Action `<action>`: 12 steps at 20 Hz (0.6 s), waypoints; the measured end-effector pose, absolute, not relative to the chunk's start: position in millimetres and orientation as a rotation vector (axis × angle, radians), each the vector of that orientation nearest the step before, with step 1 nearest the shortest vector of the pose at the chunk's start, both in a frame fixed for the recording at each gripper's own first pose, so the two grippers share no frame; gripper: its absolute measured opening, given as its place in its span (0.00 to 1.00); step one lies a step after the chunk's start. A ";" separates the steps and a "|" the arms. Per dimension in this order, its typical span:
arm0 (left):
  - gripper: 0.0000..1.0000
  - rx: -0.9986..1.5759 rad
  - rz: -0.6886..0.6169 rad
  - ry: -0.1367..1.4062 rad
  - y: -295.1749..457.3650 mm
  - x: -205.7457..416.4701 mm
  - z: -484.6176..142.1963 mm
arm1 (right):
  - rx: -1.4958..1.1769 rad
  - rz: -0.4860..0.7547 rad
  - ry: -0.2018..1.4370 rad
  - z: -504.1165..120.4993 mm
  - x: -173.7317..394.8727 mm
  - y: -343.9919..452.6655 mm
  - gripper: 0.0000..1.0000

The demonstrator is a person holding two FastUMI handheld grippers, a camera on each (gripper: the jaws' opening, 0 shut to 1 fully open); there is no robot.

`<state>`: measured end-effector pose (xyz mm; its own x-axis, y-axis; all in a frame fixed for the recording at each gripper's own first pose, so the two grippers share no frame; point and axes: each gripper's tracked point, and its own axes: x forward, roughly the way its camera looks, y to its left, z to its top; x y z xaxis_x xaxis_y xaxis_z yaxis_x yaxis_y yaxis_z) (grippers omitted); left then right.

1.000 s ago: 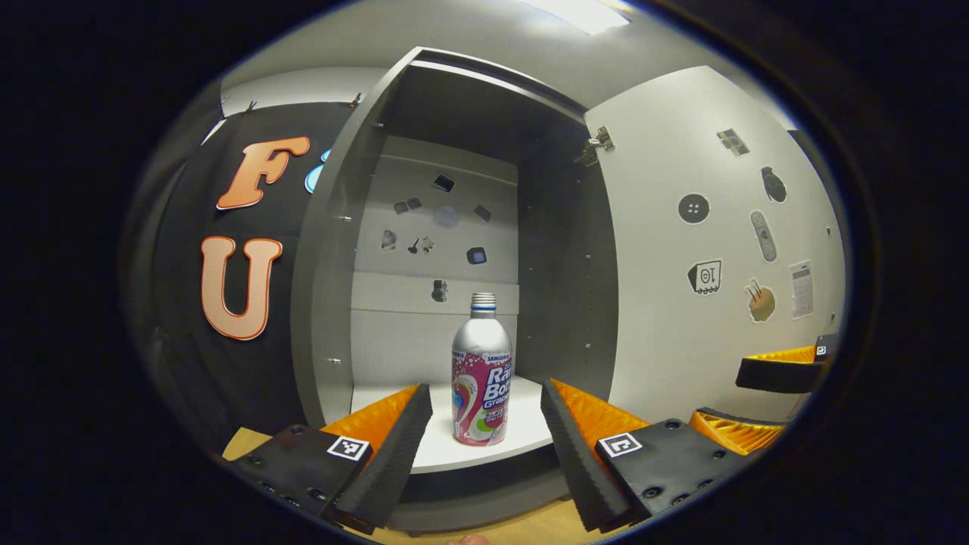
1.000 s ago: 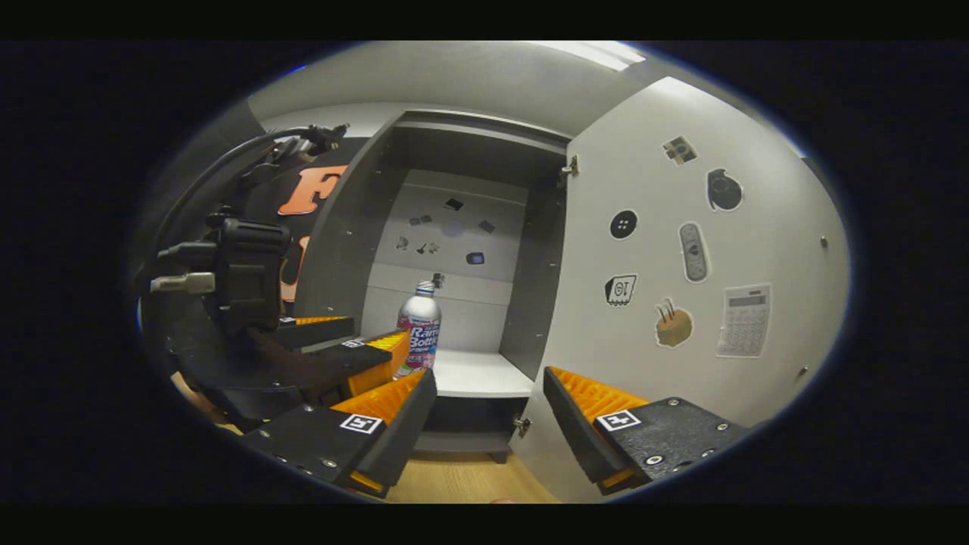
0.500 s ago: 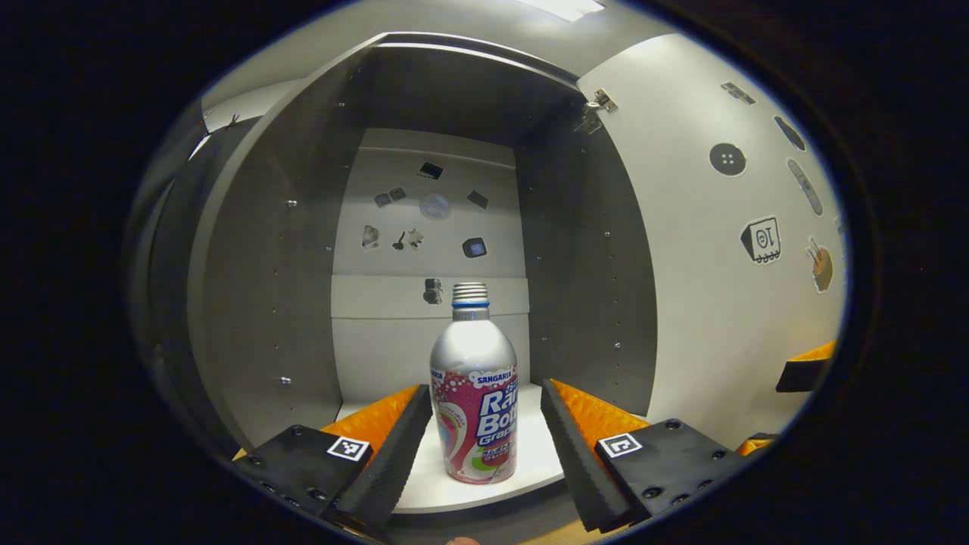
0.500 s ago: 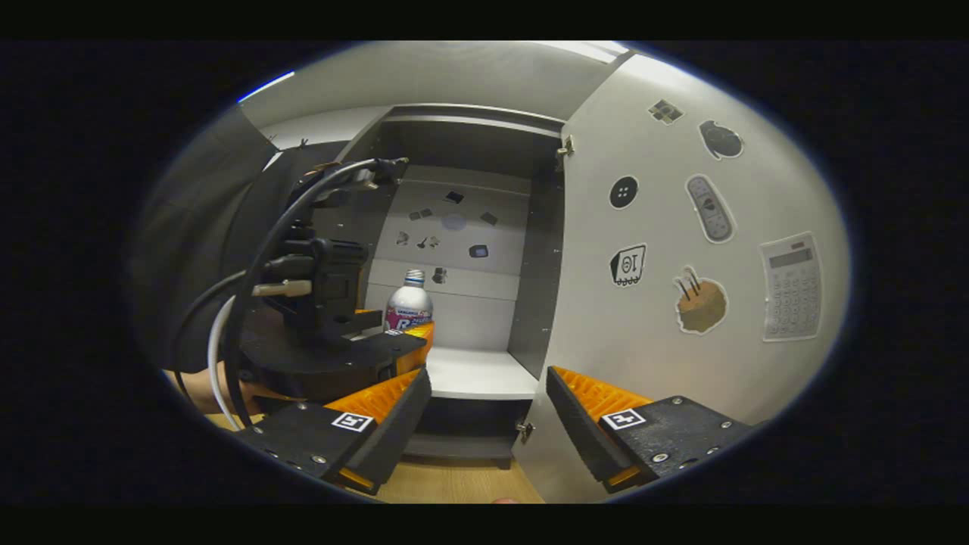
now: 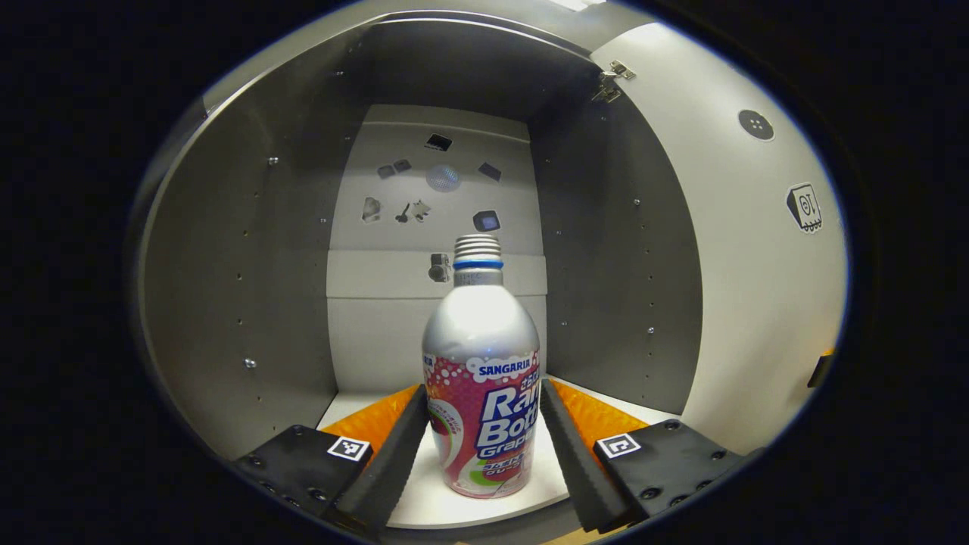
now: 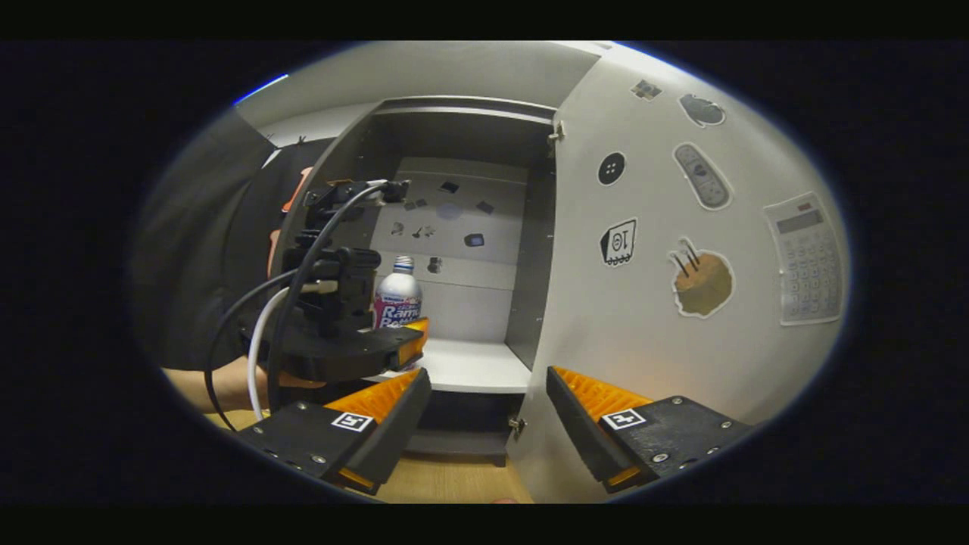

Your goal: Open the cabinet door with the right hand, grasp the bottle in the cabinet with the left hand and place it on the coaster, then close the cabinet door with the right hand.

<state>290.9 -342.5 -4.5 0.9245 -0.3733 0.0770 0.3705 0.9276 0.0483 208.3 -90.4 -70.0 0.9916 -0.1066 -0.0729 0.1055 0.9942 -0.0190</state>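
Standing upright on the cabinet shelf (image 5: 356, 393), bottle (image 5: 482, 393) sits between the spread left gripper (image 5: 484, 424) fingers, contact unclear; right gripper (image 6: 488, 412) spread, empty, facing open cabinet door (image 6: 681, 348)

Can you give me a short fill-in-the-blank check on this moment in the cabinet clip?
1. The cabinet door stands ____.
2. The bottle stands upright on the cabinet's ____.
3. The bottle sits between the fingers of the ____ gripper, which have not yet closed on it.
4. The right gripper holds ____.

Missing words: open; shelf; left; nothing
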 end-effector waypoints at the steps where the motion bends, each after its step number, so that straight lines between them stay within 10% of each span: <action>1: 0.86 0.033 -0.378 -0.088 -342.8 293.9 -5.4 | -0.011 -0.104 0.074 -70.4 207.3 -91.1 0.94; 12: 0.80 0.014 -0.372 -0.124 -330.6 265.6 7.6 | 0.016 -0.021 0.050 -76.3 225.4 -96.7 0.94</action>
